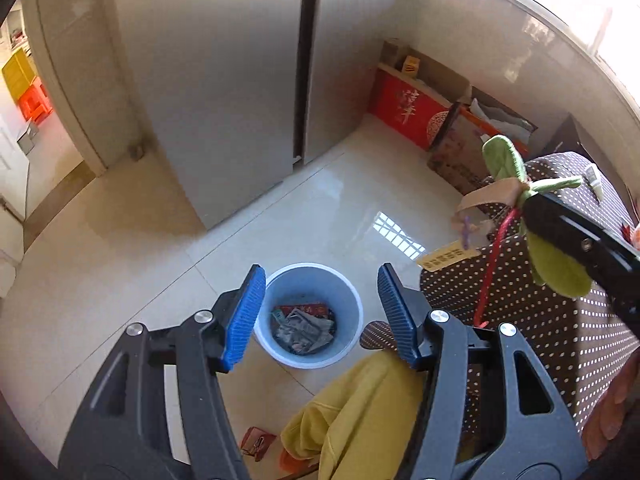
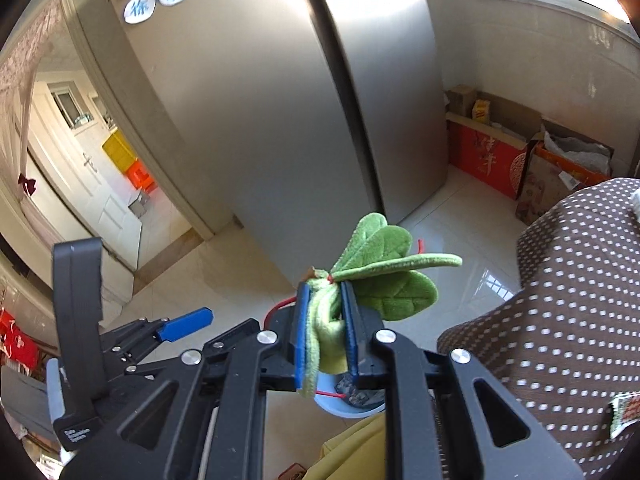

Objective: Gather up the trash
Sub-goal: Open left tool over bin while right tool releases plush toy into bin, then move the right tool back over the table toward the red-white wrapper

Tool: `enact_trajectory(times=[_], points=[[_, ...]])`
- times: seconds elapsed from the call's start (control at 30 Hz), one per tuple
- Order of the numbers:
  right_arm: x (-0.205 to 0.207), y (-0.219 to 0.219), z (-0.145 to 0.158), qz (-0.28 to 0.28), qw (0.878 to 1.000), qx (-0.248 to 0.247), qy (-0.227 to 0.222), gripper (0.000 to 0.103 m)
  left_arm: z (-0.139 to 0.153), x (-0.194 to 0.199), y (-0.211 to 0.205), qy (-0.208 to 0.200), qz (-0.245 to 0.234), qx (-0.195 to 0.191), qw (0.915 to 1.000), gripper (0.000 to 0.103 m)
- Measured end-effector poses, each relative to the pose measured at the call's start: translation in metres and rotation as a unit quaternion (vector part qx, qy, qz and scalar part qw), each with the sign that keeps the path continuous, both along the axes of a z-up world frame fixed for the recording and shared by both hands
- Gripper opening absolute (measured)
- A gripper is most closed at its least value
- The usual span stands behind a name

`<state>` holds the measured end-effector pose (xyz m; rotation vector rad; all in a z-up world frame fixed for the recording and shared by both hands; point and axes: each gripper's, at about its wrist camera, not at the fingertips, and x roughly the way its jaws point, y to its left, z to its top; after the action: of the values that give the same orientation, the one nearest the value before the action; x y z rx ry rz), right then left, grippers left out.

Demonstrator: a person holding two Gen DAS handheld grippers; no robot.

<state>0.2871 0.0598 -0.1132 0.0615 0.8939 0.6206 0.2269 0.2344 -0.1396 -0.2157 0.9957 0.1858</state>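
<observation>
A light blue bin stands on the tiled floor with crumpled paper and wrappers inside. My left gripper hangs above it, open, with nothing between its blue pads. My right gripper is shut on a green plush leaf ornament with a red cord. In the left wrist view the same ornament hangs at the right with a red string and paper tags, above a dotted brown cloth. Below the right gripper, the bin's rim peeks out. The left gripper shows at the left of the right wrist view.
A tall silver fridge stands behind the bin. Red and brown cardboard boxes line the wall at the right. A dotted brown cloth covers furniture at the right. Yellow fabric and a small brown item lie near the bottom.
</observation>
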Motion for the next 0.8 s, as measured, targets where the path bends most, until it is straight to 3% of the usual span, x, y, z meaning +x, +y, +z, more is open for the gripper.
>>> enact_trajectory(times=[0.03, 0.13, 0.53, 0.8], points=[[0.0, 0.006, -0.002, 0.003, 1.0, -0.003, 0.002, 0.021, -0.001, -0.002, 0.003, 0.001, 0.005, 0.001, 1.0, 0.058], [-0.001, 0.014, -0.005, 0.002, 1.0, 0.006, 0.006, 0.069, 0.002, -0.01, 0.014, 0.002, 0.015, 0.005, 0.9999, 0.058], [-0.01, 0.018, 0.002, 0.015, 1.0, 0.004, -0.016, 0.069, 0.006, -0.02, 0.024, -0.005, 0.033, 0.011, 0.9994, 0.058], [-0.013, -0.022, 0.018, -0.017, 0.999, 0.014, -0.032, 0.069, 0.017, -0.016, 0.002, -0.015, 0.009, 0.014, 0.9998, 0.058]])
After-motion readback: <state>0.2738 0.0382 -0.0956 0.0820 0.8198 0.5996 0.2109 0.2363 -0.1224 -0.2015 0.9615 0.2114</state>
